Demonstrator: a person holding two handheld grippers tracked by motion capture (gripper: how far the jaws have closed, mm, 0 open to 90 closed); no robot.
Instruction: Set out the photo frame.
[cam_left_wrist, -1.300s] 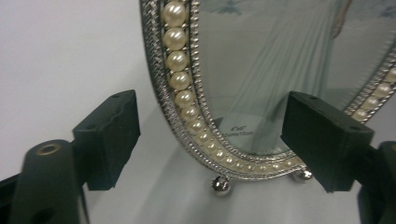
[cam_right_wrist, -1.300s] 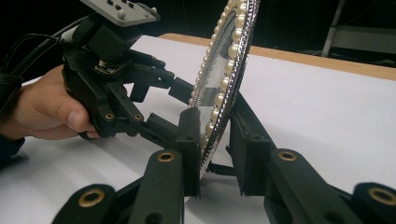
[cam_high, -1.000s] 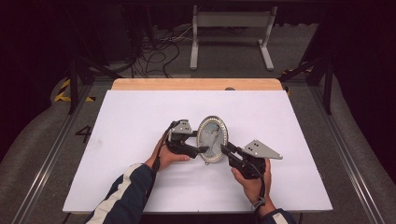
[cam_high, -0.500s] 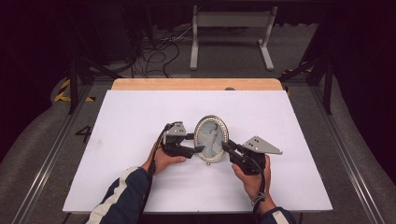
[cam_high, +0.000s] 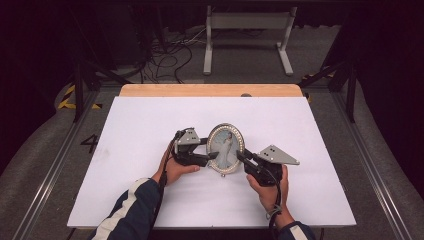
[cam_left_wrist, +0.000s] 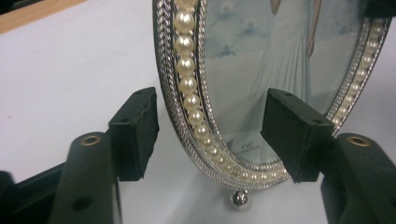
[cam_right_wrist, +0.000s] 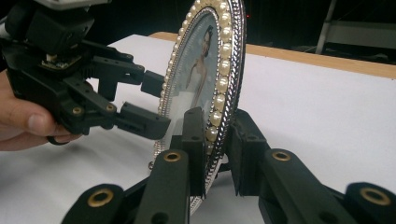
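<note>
While both hands work mid-table in the high view, count is: one frame (cam_high: 226, 148), two grippers, one table (cam_high: 125, 150). Frame is oval, upright, between the grippers. Left gripper (cam_high: 212, 155) comes at its left edge, right gripper (cam_high: 241, 156) at its lower right edge. One grey plate (cam_high: 278, 155) sits on the right gripper.

Left gripper view: two jaws wide open, straddling the frame's rim, one behind it, one in front of the glass. Neither pad touches; clear gaps both sides. One row of pearls (cam_left_wrist: 189, 84) runs round the rim, one small ball foot (cam_left_wrist: 239, 199) rests on the table. Photo shows one figure in a white dress.

Right gripper view: two jaws closed onto the frame's lower rim, one pad on the front, one on the back. Frame stands near vertical, edge-on. Left gripper shows beyond it, jaws apart around the far rim, one hand (cam_right_wrist: 23, 122) holding it.
</note>
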